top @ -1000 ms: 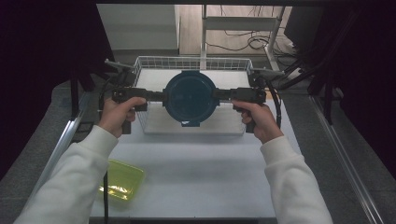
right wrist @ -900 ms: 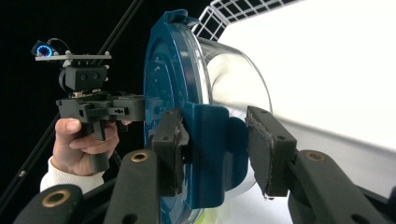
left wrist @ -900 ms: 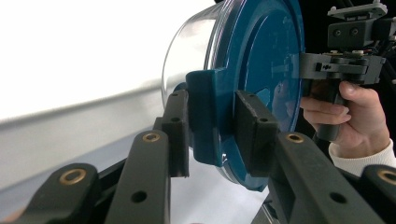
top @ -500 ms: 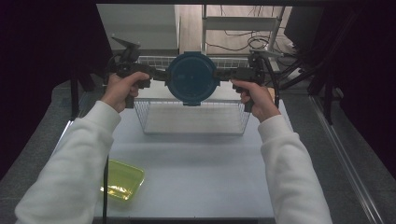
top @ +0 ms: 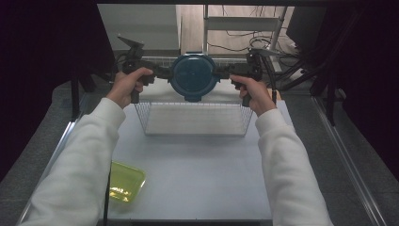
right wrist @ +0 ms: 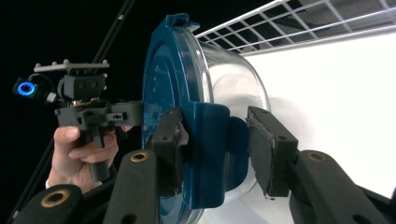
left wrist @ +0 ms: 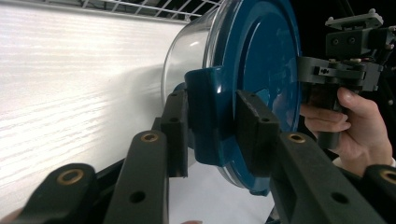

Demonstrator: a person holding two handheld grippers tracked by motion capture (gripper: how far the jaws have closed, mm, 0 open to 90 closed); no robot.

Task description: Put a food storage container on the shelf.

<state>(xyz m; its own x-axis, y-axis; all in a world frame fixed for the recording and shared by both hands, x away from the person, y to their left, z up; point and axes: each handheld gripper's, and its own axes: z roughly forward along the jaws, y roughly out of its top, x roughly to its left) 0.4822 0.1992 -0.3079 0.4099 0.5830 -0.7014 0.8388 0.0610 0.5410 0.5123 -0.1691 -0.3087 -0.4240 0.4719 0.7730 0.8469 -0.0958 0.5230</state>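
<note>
High view first: we are holding a round container with a blue lid (top: 193, 76) up in the air between both sets of tongs, above the far edge of a wire basket (top: 195, 120) standing on the white tabletop (top: 197, 174). Our left tongs (top: 165, 74) are gripping the lid at its 9 o'clock side, our right tongs (top: 222, 74) at its 3 o'clock side — each clamped on a lid latch. The container is tipped so the lid is facing us.

From the left gripper view, we are seeing the two black jaws squeezing a blue latch tab (left wrist: 210, 116), the clear bowl (left wrist: 189, 56) of the container bulging away toward the tabletop. The right gripper view is showing the same on the opposite tab (right wrist: 210, 149), with the left hand (right wrist: 81, 154) beyond.

A yellow-green tray (top: 123, 182) is lying at 7 o'clock on the tabletop, well apart from the basket.
</note>
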